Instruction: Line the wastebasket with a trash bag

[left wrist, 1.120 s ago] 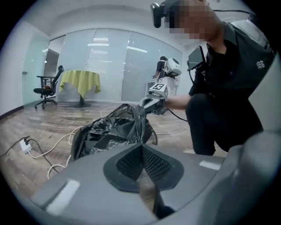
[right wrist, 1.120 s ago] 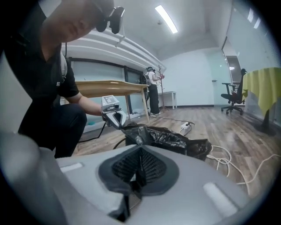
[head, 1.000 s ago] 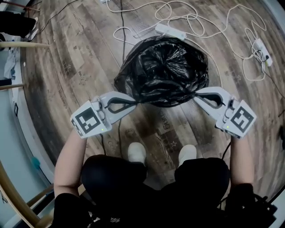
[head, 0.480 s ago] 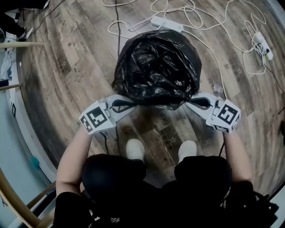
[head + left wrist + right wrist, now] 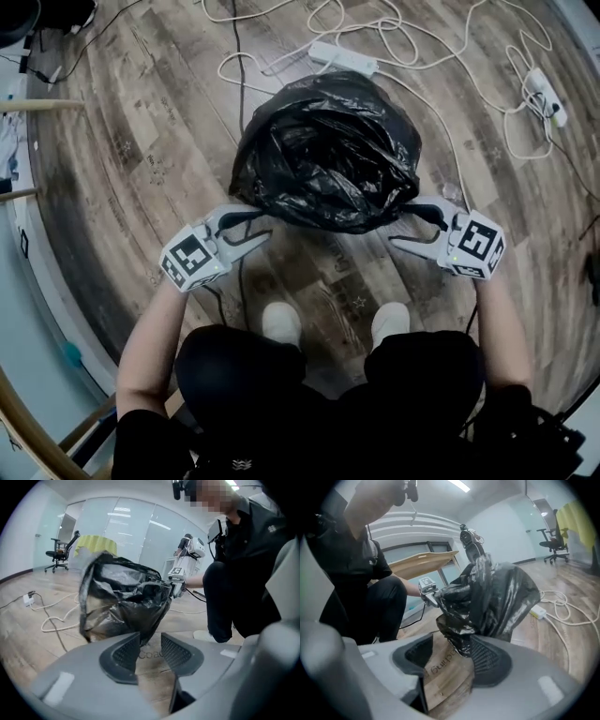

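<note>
Trash bag (image 5: 325,150) stands on the floor, presumably over the wastebasket, which it hides. Left gripper (image 5: 255,227) sits at its left edge and right gripper (image 5: 401,225) at its right edge, equally near. Both jaws are opening, with bag film loose between each pair.

The trash bag (image 5: 326,150) drapes so fully that whatever stands under it is hidden (no wastebasket wall or rim shows). A pale wooden rail (image 5: 42,105) is cut off by the head view's left edge. Floor lettering (image 5: 151,654) shows only in part, unreadable.
</note>
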{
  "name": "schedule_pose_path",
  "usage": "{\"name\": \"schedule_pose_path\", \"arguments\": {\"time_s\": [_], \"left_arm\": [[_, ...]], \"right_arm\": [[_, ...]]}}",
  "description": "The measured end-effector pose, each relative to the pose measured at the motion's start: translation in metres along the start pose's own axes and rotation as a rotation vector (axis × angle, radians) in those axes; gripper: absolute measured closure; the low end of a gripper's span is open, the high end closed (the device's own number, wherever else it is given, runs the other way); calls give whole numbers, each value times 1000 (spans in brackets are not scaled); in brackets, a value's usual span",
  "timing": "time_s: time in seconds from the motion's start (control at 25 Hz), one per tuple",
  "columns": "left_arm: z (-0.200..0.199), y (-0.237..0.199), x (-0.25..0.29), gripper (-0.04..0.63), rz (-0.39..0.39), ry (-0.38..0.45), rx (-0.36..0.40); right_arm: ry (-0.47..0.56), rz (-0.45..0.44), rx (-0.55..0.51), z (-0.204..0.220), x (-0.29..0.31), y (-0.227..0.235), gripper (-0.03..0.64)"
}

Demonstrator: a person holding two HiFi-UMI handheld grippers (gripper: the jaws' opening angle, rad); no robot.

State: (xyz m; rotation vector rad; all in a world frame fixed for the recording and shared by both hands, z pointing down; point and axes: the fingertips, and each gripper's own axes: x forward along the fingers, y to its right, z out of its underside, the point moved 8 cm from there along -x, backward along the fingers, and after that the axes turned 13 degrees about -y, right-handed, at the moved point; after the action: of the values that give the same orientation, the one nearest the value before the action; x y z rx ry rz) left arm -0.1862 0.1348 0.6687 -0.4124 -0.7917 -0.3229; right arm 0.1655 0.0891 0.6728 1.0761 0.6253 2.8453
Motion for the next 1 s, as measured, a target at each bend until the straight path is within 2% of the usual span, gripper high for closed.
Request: {"name": "schedule_pose_path", "arguments": {"time_s": [0.12,0.24,0.36,0.44,0.48,0.56,0.64,0.72,0.8,0.88,1.0], "left_arm": [[-3,-1,-43,445,-67,62,-30],[-29,-7,-89,448,-184,200,-58],[-76,-16,-124,527,-327,386,-85],[-108,-24,-139,588,-433,499,-150],[-123,-27,-144,589,-476,533,-178],[-147,-32,-149,589,-530,547,-187],[-160,-37,-146,589,-587,539,-187],[-156,-40,-136,589,-674,545,-231],[-142,-38,-117,589,-732,519,-256],[-134,-38,-92,589,-725,475,-236],[-141,-41,-74,589,-693,472,-216]], "right_arm": [[56,33,25,3,-46,-4,377],[220,149,84,-9,-93,1,377],[387,326,130,-36,-124,12,378],[442,403,142,-51,-133,21,383],[448,434,154,-57,-135,26,396],[433,511,185,-70,-137,35,410],[437,600,194,-84,-137,41,497],[465,662,185,-94,-132,39,615],[463,717,158,-98,-125,34,615],[446,765,131,-97,-124,30,615],[452,792,139,-91,-126,24,615]]}}
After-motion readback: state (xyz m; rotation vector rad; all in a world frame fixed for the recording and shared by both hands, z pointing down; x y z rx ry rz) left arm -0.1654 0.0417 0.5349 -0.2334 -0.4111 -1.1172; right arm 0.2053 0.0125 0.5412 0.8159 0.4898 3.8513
